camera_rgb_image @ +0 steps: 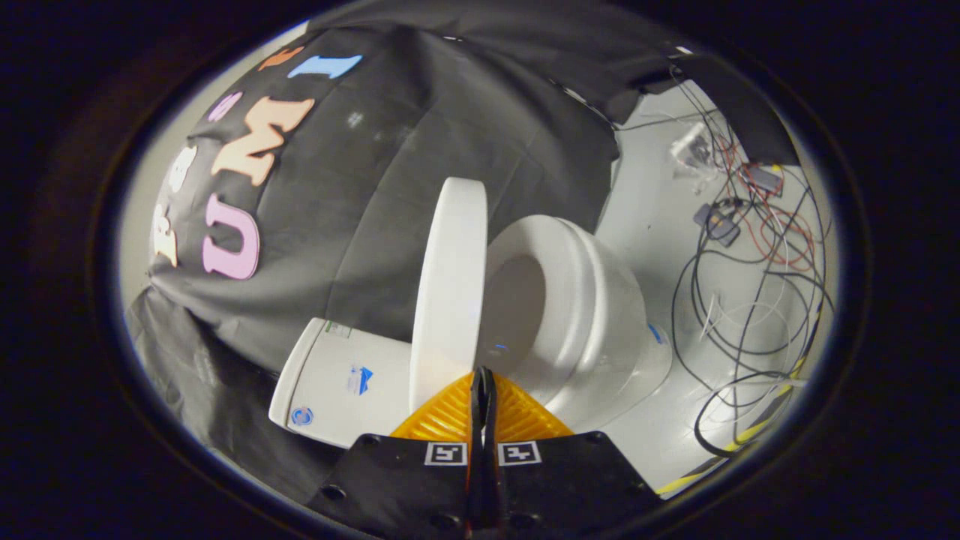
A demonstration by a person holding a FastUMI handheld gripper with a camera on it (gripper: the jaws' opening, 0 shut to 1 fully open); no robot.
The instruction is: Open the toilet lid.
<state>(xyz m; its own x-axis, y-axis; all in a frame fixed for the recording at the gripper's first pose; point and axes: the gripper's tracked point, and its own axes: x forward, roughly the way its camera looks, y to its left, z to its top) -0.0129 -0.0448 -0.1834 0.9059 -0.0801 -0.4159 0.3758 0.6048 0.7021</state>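
Observation:
The white toilet appears tipped sideways in this view. Its lid (448,292) is raised and stands roughly at right angles to the seat (577,255), seen almost edge-on. The bowl opening (514,300) shows between lid and seat. The tank (337,379) lies on the far side of the lid. My gripper (482,373) has its two orange fingers (442,416) pressed together, tips right at the lid's near edge beside the bowl opening. Nothing shows between the fingers.
A tangle of black, red and white cables (750,300) with small electronic boxes (716,221) lies on the white floor (660,202) beyond the bowl. Black cloth wall (420,142) stands behind the tank and lid. A yellow cable (720,465) runs along the floor.

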